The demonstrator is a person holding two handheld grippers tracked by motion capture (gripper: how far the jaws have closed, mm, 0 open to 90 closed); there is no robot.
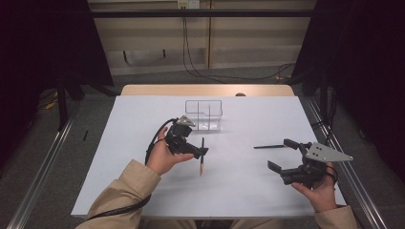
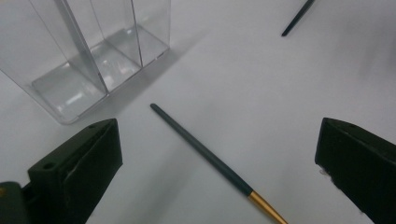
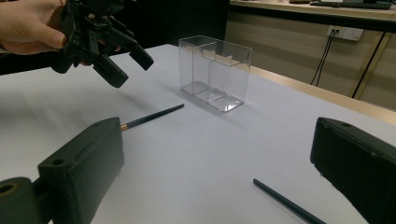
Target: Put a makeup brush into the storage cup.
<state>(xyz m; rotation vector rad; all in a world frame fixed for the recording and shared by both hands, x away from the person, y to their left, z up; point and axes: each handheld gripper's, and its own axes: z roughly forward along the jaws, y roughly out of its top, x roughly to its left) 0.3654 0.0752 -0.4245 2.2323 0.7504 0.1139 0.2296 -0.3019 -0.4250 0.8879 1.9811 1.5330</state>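
So the left gripper (image 1: 199,151) is hovering just above the white table (image 1: 143,181), jaws spread wide with nothing between them. In the left gripper view the brush (image 2: 212,161) with the dark handle and gold ferrule lies flat on the table right below, between the two jaws, not touched by either. From the high view that brush runs roughly toward and away from the person, dark tip pointing at the clear plastic organizer (image 1: 204,114).

The right gripper (image 1: 285,155) is over on the right side of the table, jaws also gaping and holding nothing. A second dark stick (image 1: 270,146) lies just beyond its upper jaw; probably another brush, but the far end is too small to tell. In the right gripper view it lies on the table down between the jaws.

The organizer stands upright near the table's middle-back, divided into compartments, and looks empty. The left hand (image 1: 165,155) holds its gripper well apart from the right hand (image 1: 322,193).
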